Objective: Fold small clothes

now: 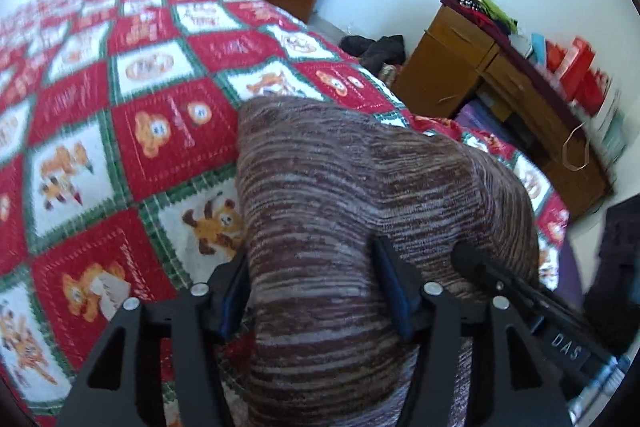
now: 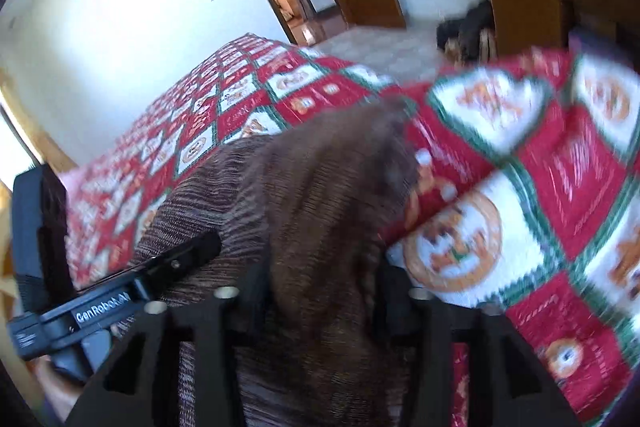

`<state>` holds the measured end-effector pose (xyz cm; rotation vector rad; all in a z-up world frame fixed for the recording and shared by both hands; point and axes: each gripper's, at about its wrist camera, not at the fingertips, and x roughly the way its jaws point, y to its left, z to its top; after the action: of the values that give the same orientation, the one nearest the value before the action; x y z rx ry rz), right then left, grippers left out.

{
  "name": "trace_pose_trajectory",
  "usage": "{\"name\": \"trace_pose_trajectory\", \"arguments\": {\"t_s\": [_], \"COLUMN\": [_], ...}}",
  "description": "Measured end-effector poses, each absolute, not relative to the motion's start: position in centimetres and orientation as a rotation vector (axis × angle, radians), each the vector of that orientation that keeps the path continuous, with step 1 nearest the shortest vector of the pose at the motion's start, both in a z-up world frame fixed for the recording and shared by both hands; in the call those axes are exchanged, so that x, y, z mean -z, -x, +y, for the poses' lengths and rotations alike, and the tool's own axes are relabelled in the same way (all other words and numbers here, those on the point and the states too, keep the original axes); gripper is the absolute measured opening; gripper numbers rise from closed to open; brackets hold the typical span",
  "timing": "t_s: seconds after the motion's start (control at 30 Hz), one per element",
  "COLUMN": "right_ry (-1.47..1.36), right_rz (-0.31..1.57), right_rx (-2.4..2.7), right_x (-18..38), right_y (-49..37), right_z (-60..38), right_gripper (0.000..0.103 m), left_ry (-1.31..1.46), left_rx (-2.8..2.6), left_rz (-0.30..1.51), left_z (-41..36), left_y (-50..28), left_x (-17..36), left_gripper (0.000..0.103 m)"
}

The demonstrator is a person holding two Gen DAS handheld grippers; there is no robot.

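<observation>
Your left hand-held gripper (image 1: pixel 316 291) stands with its jaws parted, the brown striped knit garment (image 1: pixel 360 179) bunched between them on the bed's red, white and green blanket (image 1: pixel 120 131). Your right hand-held gripper (image 2: pixel 324 299) also straddles the cloth; whether either pad presses it, you cannot tell.

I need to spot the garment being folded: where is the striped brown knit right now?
The striped brown knit lies on the red-and-white checked bedspread, low in the middle of both wrist views, running between each gripper's fingers.
</observation>
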<state>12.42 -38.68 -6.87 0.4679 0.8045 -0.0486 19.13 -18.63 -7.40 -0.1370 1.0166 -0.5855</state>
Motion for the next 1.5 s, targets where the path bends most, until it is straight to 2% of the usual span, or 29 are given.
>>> {"name": "trace_pose_trajectory", "arguments": {"t_s": [0.07, 0.3, 0.4, 0.43, 0.47, 0.5, 0.53, 0.57, 0.63, 0.8, 0.87, 1.0, 1.07, 1.1, 1.13, 1.27, 1.5], "right_ry": [-0.544, -0.610, -0.641, -0.662, -0.663, -0.650, -0.633, -0.616, -0.574, -0.385, -0.245, -0.155, -0.115, -0.093, -0.111, -0.166, -0.073], "right_rz": [0.812, 0.745, 0.873, 0.919, 0.910, 0.915, 0.927, 0.935, 0.931, 0.766, 0.796, 0.820, 0.806, 0.795, 0.799, 0.761, 0.683], "right_rx": [0.017, 0.021, -0.010, -0.005, -0.004, -0.029, -0.074, -0.095, -0.083, -0.063, 0.039, 0.103, 0.140, 0.175, 0.186, 0.222, 0.246], "right_x": [6.9, 3.8, 5.0, 5.8, 5.6, 5.4, 5.2, 5.0, 4.5, 1.5, 2.0, 4.3, 4.6, 4.8, 5.0, 3.9, -0.6], "right_y": [-11.8, -12.2, -15.9, -17.1, -17.4, -18.0, -18.7, -19.2, -19.6, -18.4, -19.3, -20.0, -20.4, -20.6, -20.7, -19.2, -10.2], "right_z": [-39.7, -42.3, -43.3, -43.6, -43.7, -43.6, -43.3, -43.0, -42.9, -41.7, -40.5, -41.0, -41.1, -41.3, -41.7, -42.1, -37.7], "right_gripper": [0.059, 0.061, 0.061, 0.064, 0.064, 0.060, 0.047, 0.041, 0.032, 0.022, 0.018, 0.018, 0.029, 0.041, 0.047, 0.048, 0.048], "left_ry": [0.159, 0.012, -0.011, -0.012, -0.018, -0.021, -0.021, -0.020, -0.028, -0.076, -0.093, -0.125, -0.144, -0.148, -0.149, -0.127, -0.149], "left_rx": [0.605, 0.576, 0.553, 0.542, 0.535, 0.530, 0.524, 0.521, 0.511, 0.476, 0.463, 0.441, 0.428, 0.425, 0.422, 0.418, 0.402], "left_rz": [1.042, 0.949, 0.935, 0.933, 0.931, 0.930, 0.931, 0.932, 0.931, 0.913, 0.908, 0.897, 0.887, 0.885, 0.885, 0.900, 0.889], "left_z": [-17.9, -18.2, -18.8, -18.9, -18.9, -19.0, -19.0, -18.9, -19.1, -19.7, -20.0, -20.7, -20.9, -20.9, -20.9, -20.5, -20.8], "left_y": [-19.3, -17.3, -17.3, -17.4, -17.5, -17.5, -17.6, -17.7, -17.9, -17.8, -17.8, -17.8, -17.7, -17.6, -17.7, -18.0, -17.7], "left_x": [7.6, 6.3, 6.5, 6.5, 6.6, 6.6, 6.7, 6.7, 6.7, 6.6, 6.6, 6.5, 6.4, 6.4, 6.4, 6.6, 6.5], "left_gripper": [0.070, 0.068, 0.072, 0.074, 0.076, 0.076, 0.076, 0.076, 0.076, 0.079, 0.083, 0.086, 0.088, 0.088, 0.089, 0.093, 0.094]}}
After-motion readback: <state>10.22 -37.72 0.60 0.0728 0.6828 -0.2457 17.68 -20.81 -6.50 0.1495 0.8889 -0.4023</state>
